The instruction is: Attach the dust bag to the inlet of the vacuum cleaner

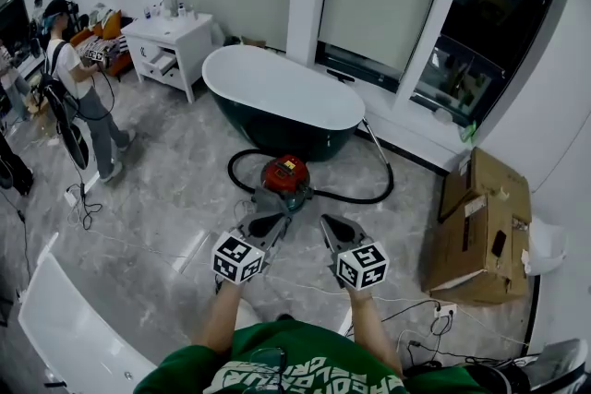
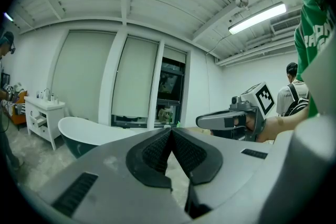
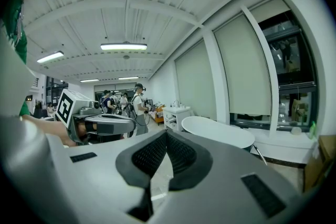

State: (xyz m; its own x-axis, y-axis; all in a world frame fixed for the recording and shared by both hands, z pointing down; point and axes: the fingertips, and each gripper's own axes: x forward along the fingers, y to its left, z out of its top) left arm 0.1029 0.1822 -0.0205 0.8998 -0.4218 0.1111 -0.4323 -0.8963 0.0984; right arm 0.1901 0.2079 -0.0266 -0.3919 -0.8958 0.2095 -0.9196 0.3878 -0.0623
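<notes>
Left tongs (image 1: 277, 221) and right tongs (image 1: 328, 223) clenched empty; vacuum cleaner (image 1: 284, 177) before bathtub (image 1: 277, 92), cardboard boxes (image 1: 480, 226) rightward

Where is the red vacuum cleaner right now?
The vacuum cleaner sits on the floor mid-picture in the head view, between the bathtub and the left gripper and right gripper.

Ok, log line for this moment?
left gripper: shut, empty | right gripper: shut, empty | vacuum cleaner: beside bathtub, untouched
</notes>
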